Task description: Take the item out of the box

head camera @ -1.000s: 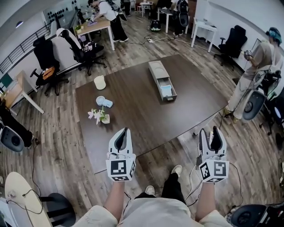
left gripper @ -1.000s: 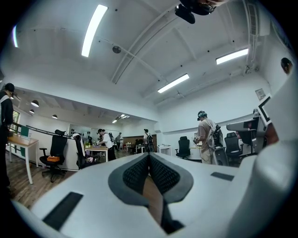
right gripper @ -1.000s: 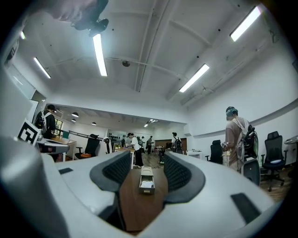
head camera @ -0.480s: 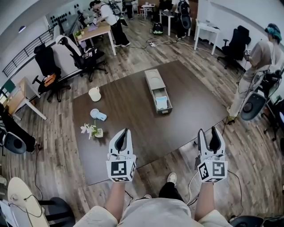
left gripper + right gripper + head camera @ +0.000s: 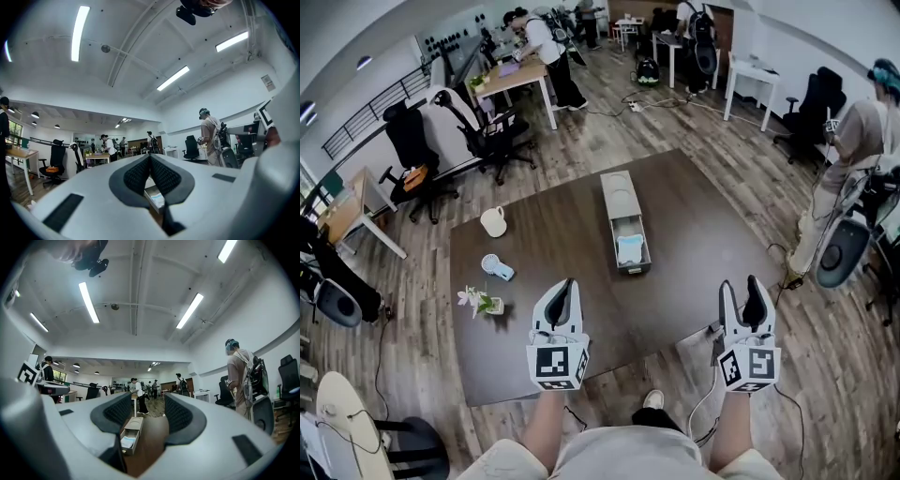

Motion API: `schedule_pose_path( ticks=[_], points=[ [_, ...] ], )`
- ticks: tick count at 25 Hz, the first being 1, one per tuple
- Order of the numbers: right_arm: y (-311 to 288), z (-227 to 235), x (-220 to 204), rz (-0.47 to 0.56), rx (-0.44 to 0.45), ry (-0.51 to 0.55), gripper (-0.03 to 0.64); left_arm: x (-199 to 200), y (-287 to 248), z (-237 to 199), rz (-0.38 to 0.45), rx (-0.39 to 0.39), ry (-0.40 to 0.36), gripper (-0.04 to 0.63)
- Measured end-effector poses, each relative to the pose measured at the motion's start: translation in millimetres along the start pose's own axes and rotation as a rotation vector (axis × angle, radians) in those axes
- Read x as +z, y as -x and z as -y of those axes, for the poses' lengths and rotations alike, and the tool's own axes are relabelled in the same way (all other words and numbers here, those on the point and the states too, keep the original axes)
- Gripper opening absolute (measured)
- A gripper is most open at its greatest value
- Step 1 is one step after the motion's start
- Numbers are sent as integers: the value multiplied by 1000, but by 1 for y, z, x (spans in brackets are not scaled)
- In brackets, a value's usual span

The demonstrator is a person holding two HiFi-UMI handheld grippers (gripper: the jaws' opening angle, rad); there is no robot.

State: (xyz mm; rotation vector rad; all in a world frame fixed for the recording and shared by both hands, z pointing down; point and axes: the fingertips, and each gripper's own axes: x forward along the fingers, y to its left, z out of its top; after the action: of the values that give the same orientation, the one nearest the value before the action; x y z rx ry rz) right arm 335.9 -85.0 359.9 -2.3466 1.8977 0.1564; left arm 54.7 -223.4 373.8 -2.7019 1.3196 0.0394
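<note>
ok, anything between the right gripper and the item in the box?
Nothing visible. Only bare table lies between the right gripper, jaws apart, and the pale blue item in the open near end of the box. The mug and flowers stand far left, off that line.

The left gripper (image 5: 150, 158) has its jaws pressed together, with the open box (image 5: 155, 198) showing beneath them.

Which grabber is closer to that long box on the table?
Left. In the head view the left gripper is down-left of the open end of the box; the right gripper is farther off, to its lower right.
</note>
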Motion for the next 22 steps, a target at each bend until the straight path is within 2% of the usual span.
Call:
schedule_pose_path(
  ticks=[12,22],
  points=[
    [-55,87,-17,10,54,-66,224,2,-61,42,-16,88,-12,2],
    [-87,94,-28,17,123,-108,224,-5,-73,45,-35,154,-11,2]
  ],
)
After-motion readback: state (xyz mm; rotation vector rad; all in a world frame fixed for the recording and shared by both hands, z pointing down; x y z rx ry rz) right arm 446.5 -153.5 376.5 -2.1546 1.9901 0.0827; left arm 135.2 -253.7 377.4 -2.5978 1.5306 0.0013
